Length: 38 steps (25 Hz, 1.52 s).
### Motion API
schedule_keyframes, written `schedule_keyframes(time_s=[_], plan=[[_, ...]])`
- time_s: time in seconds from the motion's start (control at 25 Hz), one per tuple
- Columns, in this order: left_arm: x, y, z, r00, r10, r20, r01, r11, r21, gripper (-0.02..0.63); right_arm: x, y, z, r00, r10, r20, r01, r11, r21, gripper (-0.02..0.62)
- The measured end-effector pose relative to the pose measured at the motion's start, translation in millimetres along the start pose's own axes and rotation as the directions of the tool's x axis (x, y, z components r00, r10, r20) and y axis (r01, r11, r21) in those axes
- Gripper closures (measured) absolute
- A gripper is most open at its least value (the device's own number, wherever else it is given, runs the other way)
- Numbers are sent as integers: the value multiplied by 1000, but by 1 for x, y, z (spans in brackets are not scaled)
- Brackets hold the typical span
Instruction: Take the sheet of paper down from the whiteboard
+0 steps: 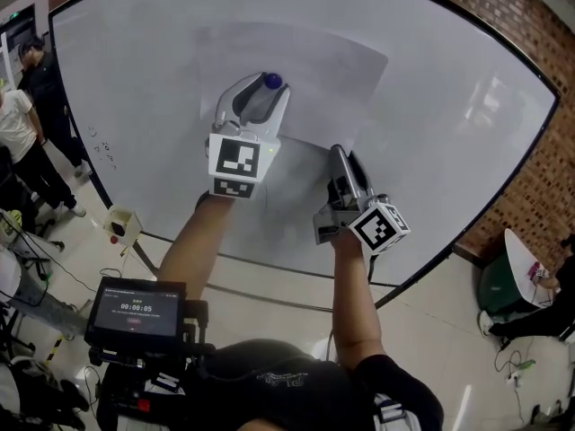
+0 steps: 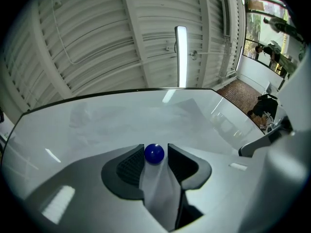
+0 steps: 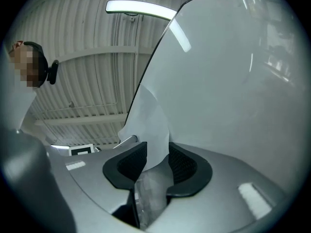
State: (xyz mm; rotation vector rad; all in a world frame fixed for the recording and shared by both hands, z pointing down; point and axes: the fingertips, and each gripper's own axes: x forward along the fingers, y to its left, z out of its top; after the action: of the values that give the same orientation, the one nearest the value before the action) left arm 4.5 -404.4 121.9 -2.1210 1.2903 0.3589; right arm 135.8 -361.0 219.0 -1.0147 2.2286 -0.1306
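A white sheet of paper point(image 1: 305, 70) lies flat on the whiteboard point(image 1: 449, 115), up in its middle. A round blue magnet point(image 1: 272, 81) sits at the sheet's lower left part. My left gripper point(image 1: 263, 92) stands open around the magnet point(image 2: 154, 154), which fills most of the gap at the fingertips of this left gripper point(image 2: 155, 148). My right gripper point(image 1: 346, 157) is at the sheet's lower right corner. In the right gripper view that corner of the paper point(image 3: 150, 125) runs between the jaws of the open right gripper point(image 3: 158, 152), with a gap showing beside it.
People point(image 1: 27, 106) stand beyond the board's left edge. A small screen with a timer point(image 1: 135, 308) hangs at my chest. A brick wall point(image 1: 539, 196) and a green bin point(image 1: 503, 285) lie to the right. The board's lower frame point(image 1: 269, 263) runs just under my arms.
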Motion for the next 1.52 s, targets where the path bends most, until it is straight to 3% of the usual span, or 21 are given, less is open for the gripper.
schedule_keyframes(time_s=[0.12,0.28,1.12,1.32,1.52], plan=[[1,0,3,1000,15,1,-15,1000,16,468,2,-3,3,1000,-7,11,7,1000,24,489],[3,-1,6,1000,23,2,-23,999,25,479,5,-11,6,999,-42,25,42,999,30,588],[-17,5,-5,1000,27,-11,-27,998,-50,483,-3,-9,-5,999,-33,0,33,999,-33,583],[-47,12,-39,995,72,-70,-80,988,-131,483,-16,-20,-21,995,-74,-64,69,995,-73,583],[-73,14,-72,986,92,-136,-111,983,-144,483,-27,-31,-56,986,-109,-125,92,986,-138,583]])
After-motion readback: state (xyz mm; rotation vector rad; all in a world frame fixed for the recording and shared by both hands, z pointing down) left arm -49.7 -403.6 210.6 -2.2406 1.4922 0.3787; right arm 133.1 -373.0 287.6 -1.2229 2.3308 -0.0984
